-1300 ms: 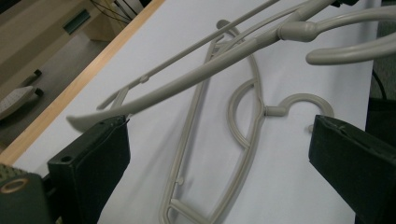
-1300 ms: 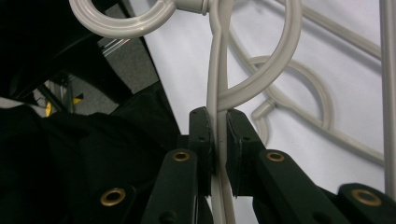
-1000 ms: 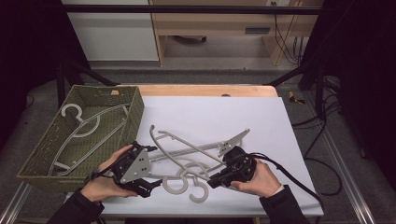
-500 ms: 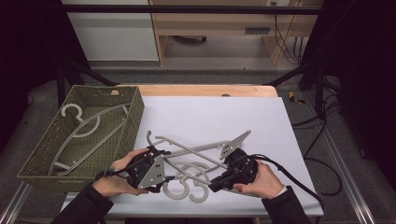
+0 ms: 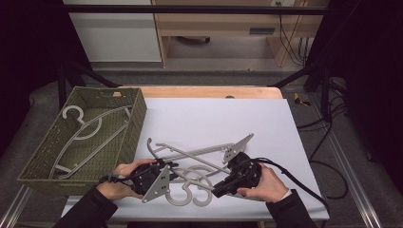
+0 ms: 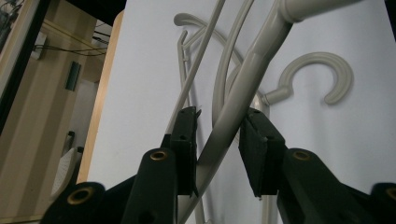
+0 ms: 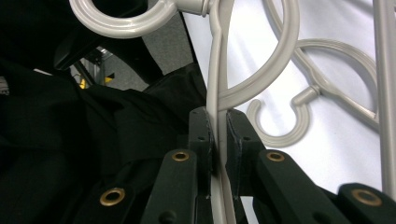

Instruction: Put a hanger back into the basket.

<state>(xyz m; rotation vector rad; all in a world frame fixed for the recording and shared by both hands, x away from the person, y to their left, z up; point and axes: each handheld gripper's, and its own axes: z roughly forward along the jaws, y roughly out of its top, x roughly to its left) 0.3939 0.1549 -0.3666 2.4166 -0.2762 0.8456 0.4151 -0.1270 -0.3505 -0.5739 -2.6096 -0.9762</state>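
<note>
My right tongs pinch 1 hanger near the basket. My left tongs have just been closing around another hanger's arm, which isn't gripped yet. I'd clamp squarely before lifting it free.

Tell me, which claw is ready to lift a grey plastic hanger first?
The right claw: its jaws already pinch a thin grey plastic hanger. The left claw has just been closing around a thicker hanger bar, with gaps beside its pads.

My rig: black grippers, black sleeves

My left gripper carries a grey three-cornered plate; my right gripper trails a black cable. Brass-ringed screws dot the black jaw arms.
</note>
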